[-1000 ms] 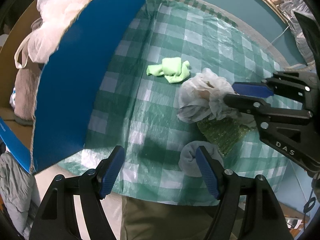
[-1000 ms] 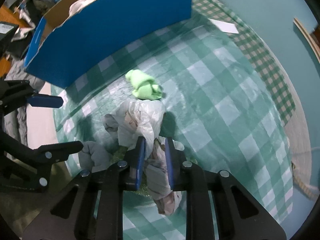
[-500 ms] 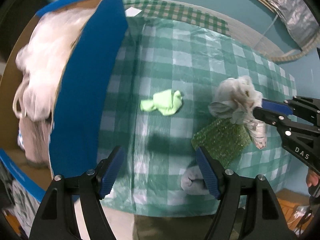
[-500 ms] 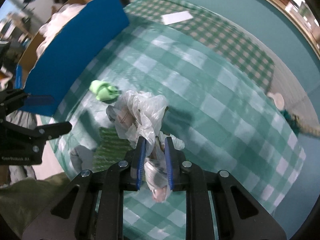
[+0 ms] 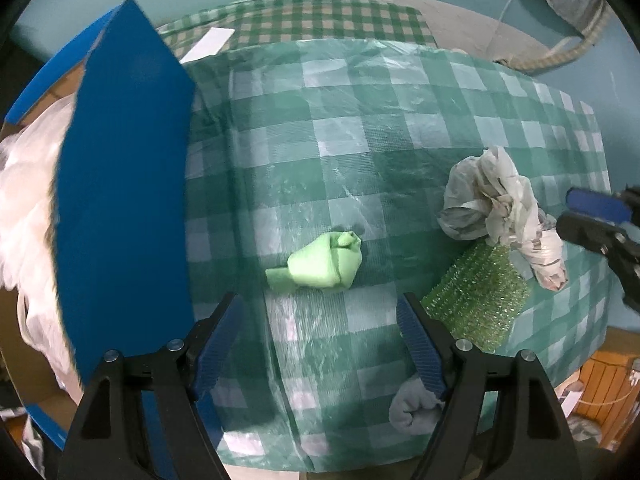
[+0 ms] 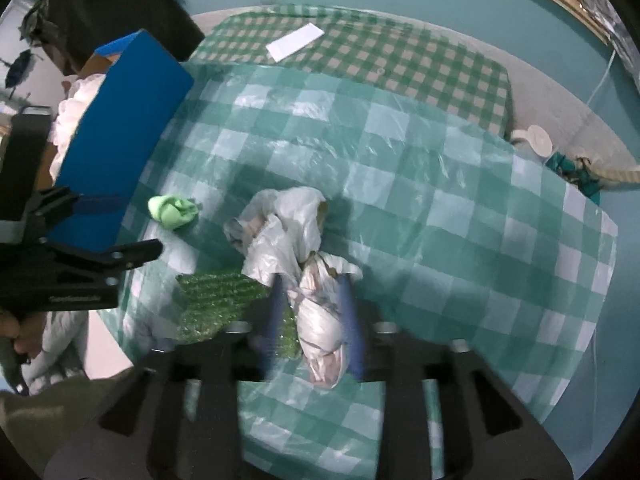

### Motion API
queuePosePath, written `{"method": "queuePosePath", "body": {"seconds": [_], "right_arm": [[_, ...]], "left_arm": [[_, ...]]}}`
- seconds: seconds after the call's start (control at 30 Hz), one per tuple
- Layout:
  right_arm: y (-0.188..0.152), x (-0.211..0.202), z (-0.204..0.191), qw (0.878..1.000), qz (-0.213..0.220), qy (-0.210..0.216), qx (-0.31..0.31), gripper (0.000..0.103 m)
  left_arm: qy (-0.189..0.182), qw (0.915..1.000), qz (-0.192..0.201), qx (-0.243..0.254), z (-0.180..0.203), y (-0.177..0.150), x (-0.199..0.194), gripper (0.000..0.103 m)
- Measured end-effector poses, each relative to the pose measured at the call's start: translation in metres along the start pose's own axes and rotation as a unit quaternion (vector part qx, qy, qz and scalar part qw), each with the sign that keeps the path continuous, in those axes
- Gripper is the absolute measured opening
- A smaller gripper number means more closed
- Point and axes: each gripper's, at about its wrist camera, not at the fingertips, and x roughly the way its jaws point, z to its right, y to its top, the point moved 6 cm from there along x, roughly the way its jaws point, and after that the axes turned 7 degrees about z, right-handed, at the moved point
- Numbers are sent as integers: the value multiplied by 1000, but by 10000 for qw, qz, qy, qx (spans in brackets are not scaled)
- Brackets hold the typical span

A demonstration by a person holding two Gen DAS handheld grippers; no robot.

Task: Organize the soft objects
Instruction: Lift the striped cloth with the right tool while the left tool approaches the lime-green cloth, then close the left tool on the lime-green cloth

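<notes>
- The left gripper [image 5: 320,332] hangs above the near part of a table spread with a green-and-white checked plastic tablecloth [image 5: 360,128]; its jaws stand wide and are still spreading, with nothing between them.
- Just beyond its blue pads [image 5: 420,340] lies a rolled light-green cloth [image 5: 324,266], on the tablecloth toward the near left, close to the box but not touching it.
- The right gripper [image 6: 316,316] points down at a crumpled white plastic bag [image 6: 288,236]. Its jaws are opening, blurred by the motion; the knotted tail of the bag lies between the pads, which no longer seem to press on it.
- The bag rests on the tablecloth toward the near edge, its tail overlapping the far corner of a glittery green scrubbing pad [image 5: 476,296].
- The pad lies flat near the near edge of the table, to the right of the green cloth in the left wrist view.
- A rolled grey sock [image 5: 414,410] sits at the very near edge, partly hidden behind the left gripper's right finger.
- A blue cardboard box [image 5: 124,184] stands along the table's left edge, its flap upright; white netting and plastic [image 5: 28,200] fill it.
- A white paper slip [image 6: 296,42] lies on a smaller-checked cloth [image 6: 400,60] at the far edge.
- A person's hand [image 6: 18,336] shows at the left margin of the right wrist view, gripping the left tool's handle.
</notes>
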Motion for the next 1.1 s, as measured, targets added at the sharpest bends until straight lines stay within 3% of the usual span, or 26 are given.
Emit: {"method": "queuePosePath", "body": {"seconds": [0.03, 0.1, 0.7, 1.0, 1.1], "right_arm": [[1, 0, -2, 10000, 14, 25, -38, 52], [5, 0, -6, 9998, 39, 14, -179, 55], [4, 40, -20, 9982, -464, -189, -334, 56], [7, 60, -21, 9955, -537, -491, -601, 59], [8, 68, -19, 9945, -640, -534, -627, 59]], "left_arm": [[-25, 10000, -14, 42, 0, 1, 2, 80], [-53, 9999, -33, 130, 2, 4, 5, 80], [-203, 9986, -349, 333, -8, 20, 46, 79], [-182, 9990, -217, 359, -11, 28, 47, 61], [-73, 9986, -191, 483, -10, 31, 46, 46]]}}
